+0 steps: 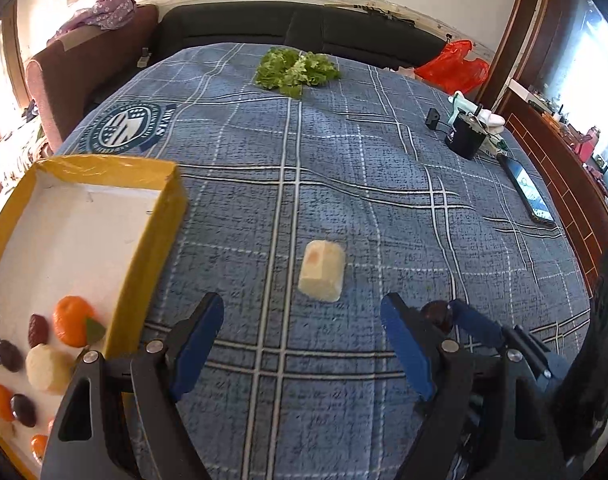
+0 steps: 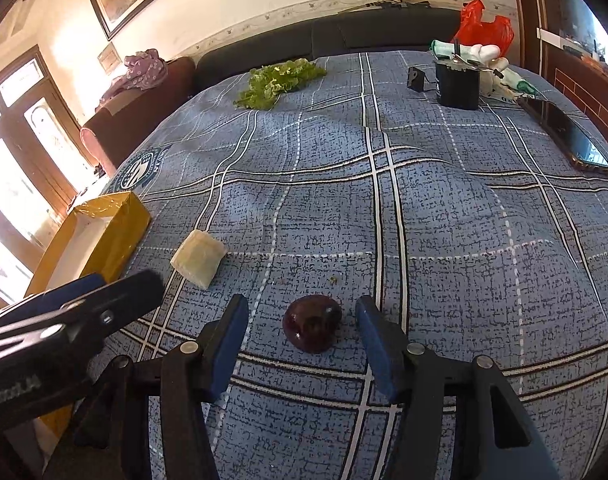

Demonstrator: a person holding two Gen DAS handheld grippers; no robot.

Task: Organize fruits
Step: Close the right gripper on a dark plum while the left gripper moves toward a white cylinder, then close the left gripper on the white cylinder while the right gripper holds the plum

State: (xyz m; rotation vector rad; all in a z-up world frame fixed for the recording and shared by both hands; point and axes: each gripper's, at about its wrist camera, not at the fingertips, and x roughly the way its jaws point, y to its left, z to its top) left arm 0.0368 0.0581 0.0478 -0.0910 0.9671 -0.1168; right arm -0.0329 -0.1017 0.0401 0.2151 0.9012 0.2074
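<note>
your right tongs (image 2: pixel 301 338) straddle the dark fruit (image 2: pixel 312 329) on the bed, pads clear; left tongs (image 1: pixel 301 344) gape before the pale chunk (image 1: pixel 322 276); pinch, then carry to the box (image 1: pixel 151 236).

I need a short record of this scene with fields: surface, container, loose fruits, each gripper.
surface: blue plaid cloth
container: yellow box, white inside, holding oranges and dark fruits
loose fruits: pale peeled chunk; dark red fruit
left gripper: open, empty, pale chunk just ahead
right gripper: open, dark red fruit between the fingers, pads not touching it
far edge: green lettuce
</note>
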